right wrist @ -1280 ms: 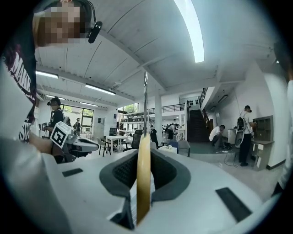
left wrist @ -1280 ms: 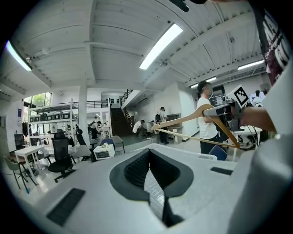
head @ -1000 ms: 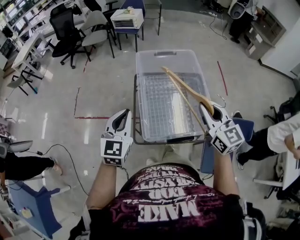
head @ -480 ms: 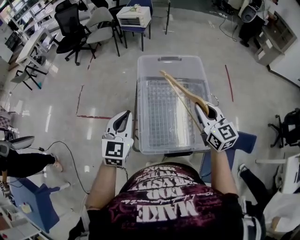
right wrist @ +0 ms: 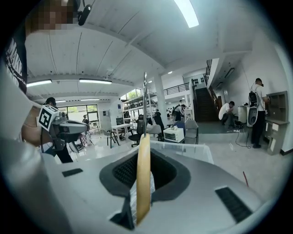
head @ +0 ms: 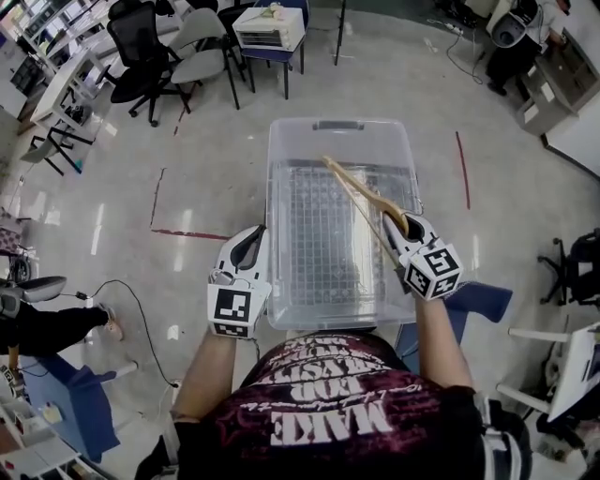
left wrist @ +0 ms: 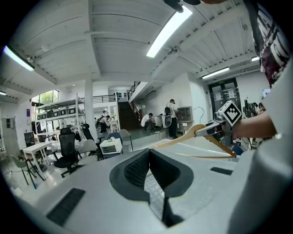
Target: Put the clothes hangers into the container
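Observation:
A clear plastic container (head: pixel 337 125) with a gridded floor stands right in front of me, and nothing lies in it. My right gripper (head: pixel 396 223) is shut on the thick end of a wooden clothes hanger (head: pixel 361 192). The hanger slants up and away over the container's right half, its wire hook beside the jaws. In the right gripper view the hanger (right wrist: pixel 143 178) stands edge-on between the jaws, with the container (right wrist: pixel 192 148) beyond. My left gripper (head: pixel 255 234) hovers at the container's near left corner, jaws together and empty. The left gripper view shows the hanger (left wrist: pixel 183 137) in the right gripper (left wrist: pixel 213 130).
The container rests on a small stand. A blue stool (head: pixel 473 305) stands right of me. Office chairs (head: pixel 141 47) and a white box on a chair (head: pixel 272 26) stand far back. Red tape (head: pixel 187 234) marks the floor. A person (head: pixel 37 328) sits at lower left.
Both grippers have moved toward the container. The right one has come down with the hanger, which now sits lower over the container's right half.

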### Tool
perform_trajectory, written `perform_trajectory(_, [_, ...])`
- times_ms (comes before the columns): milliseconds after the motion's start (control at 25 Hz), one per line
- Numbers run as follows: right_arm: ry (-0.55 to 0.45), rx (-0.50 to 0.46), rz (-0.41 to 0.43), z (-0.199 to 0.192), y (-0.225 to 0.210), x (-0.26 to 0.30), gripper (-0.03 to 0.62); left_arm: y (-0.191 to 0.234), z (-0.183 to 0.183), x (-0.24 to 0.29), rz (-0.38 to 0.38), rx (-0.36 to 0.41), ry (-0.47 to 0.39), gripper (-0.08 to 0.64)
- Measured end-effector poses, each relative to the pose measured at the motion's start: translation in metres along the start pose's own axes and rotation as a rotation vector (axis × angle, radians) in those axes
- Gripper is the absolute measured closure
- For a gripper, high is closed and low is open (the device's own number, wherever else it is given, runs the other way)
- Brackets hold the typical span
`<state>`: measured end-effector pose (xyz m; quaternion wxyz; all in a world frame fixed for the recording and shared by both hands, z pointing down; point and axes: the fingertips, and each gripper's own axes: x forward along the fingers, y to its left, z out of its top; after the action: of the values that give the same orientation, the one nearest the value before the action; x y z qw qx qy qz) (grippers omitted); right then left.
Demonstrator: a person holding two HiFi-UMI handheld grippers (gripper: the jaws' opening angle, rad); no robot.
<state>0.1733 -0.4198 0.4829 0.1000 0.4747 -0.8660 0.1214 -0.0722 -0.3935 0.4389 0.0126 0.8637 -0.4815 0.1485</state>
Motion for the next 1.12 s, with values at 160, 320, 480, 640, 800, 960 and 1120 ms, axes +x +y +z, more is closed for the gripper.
perform_trajectory(160, [0.04, 0.026, 0.005, -0.021, -0.016, 0.019, 0.532, -0.002, -0.004, 0.014, 0.005, -0.009, 0.015, 0.554])
perform_trajectory(320, [0.08, 0.047, 0.021, -0.044, -0.022, 0.035, 0.532, -0.003, -0.011, 0.019, 0.01, -0.02, 0.036, 0.554])
perform_trajectory(480, [0.122, 0.071, 0.031, -0.066, -0.021, 0.051, 0.532, -0.002, -0.019, 0.019, 0.012, -0.029, 0.06, 0.554])
perform_trajectory(640, [0.172, 0.109, 0.047, -0.096, -0.02, 0.069, 0.532, 0.0, -0.024, 0.021, 0.012, -0.032, 0.074, 0.554])
perform_trajectory(800, [0.23, 0.163, 0.066, -0.136, -0.017, 0.08, 0.532, -0.005, -0.032, 0.018, 0.015, -0.035, 0.093, 0.554])
perform_trajectory(960, [0.29, 0.255, 0.075, -0.172, -0.021, 0.09, 0.532, -0.003, -0.033, 0.013, 0.025, -0.039, 0.104, 0.554])
perform_trajectory(1120, [0.345, 0.363, 0.076, -0.211, -0.024, 0.099, 0.532, -0.003, -0.037, 0.01, 0.036, -0.041, 0.115, 0.554])
